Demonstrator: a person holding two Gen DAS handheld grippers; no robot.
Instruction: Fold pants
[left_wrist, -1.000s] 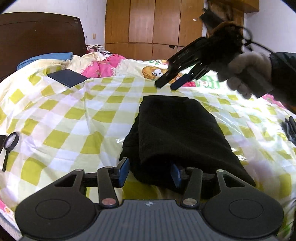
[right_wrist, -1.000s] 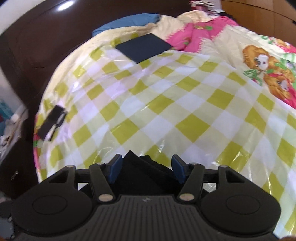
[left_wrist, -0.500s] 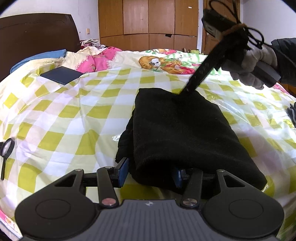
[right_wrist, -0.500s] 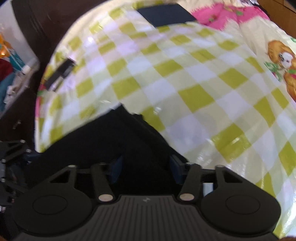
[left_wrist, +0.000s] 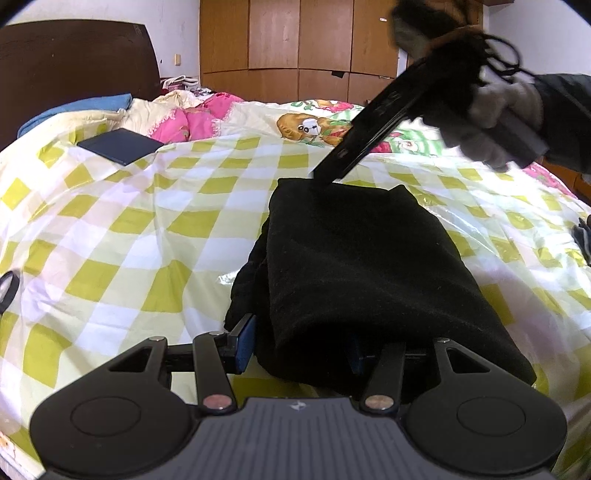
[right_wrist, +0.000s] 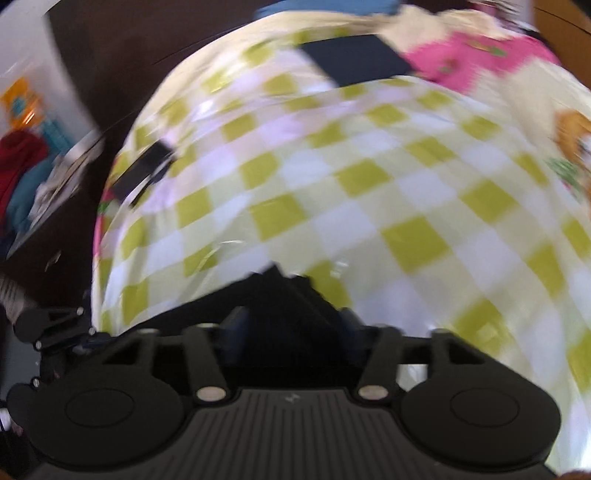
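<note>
Pants (left_wrist: 354, 273), black and folded into a thick bundle, lie on the checked sheet (left_wrist: 122, 236) straight ahead of the left claw (left_wrist: 301, 345). Its fingers stand apart around the near fold, the left blue pad (left_wrist: 245, 341) bare beside the cloth, the right one buried in it. The right claw (left_wrist: 327, 173), in a gloved hand (left_wrist: 491, 118), touches the far edge; in its own blurred view black cloth fills the gap between its fingers (right_wrist: 234, 326), and I cannot tell if it grips. A dark book (left_wrist: 120, 147) lies far left.
</note>
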